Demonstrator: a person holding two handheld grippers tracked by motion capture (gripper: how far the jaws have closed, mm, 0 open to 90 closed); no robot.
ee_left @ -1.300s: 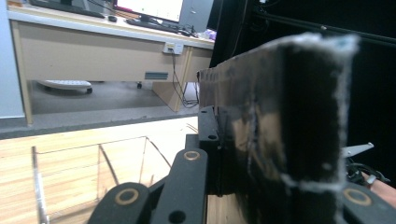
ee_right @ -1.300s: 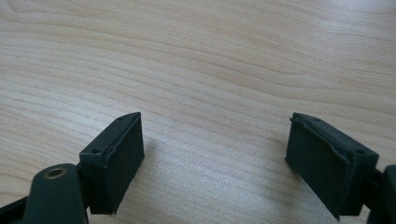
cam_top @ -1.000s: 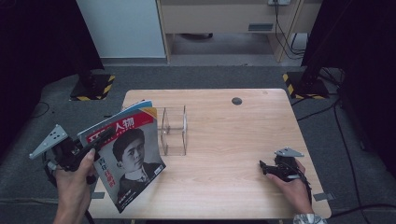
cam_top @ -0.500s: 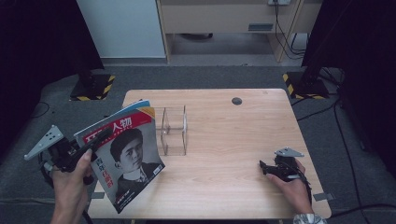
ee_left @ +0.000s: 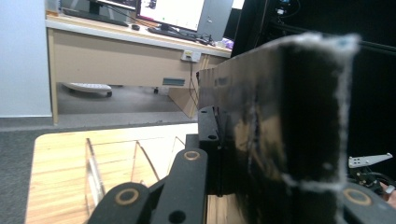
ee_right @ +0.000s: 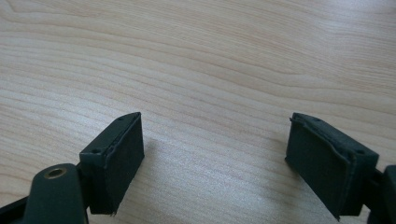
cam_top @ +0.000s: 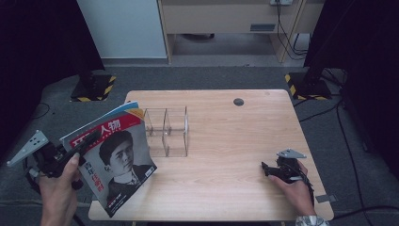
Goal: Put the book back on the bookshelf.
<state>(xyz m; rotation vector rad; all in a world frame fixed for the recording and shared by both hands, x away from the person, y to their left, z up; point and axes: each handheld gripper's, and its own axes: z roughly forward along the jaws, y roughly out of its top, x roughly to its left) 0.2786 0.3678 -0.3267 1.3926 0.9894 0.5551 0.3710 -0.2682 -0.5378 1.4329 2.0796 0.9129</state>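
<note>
Nearest to me, at the front left corner of the table [cam_top: 221,186], the left gripper [cam_top: 84,143] is clamping a magazine [cam_top: 115,165] by its left edge, jaws clenched on the stacked pages. In the left gripper view the magazine [ee_left: 289,135] is showing as a dark slab pinched between the pads, seen edge-on. It is tilting up off the wood, its near corner hanging past the front edge, its red-topped portrait cover facing upward, and its far edge lying just beside the clear acrylic organizer [cam_top: 167,132].

Over at the front right of the table, well apart from the organizer, the right gripper [cam_top: 266,169] is resting low on the wood with its jaws standing wide and nothing between them; in the right gripper view the right gripper [ee_right: 215,163] is framing only bare wood grain [ee_right: 210,70].

My reading is that the step in hand is carrying the magazine toward the organizer, which is standing upright behind the magazine with its slots open and nothing in them. The next move, I would judge, is calling for the magazine to be turned upright, lined up with one slot between the clear dividers, and lowered in; the free gripper may be needed to steady the light organizer so it is not sliding.

Beyond the organizer, a small dark round grommet [cam_top: 238,101] is sitting near the far edge.
</note>
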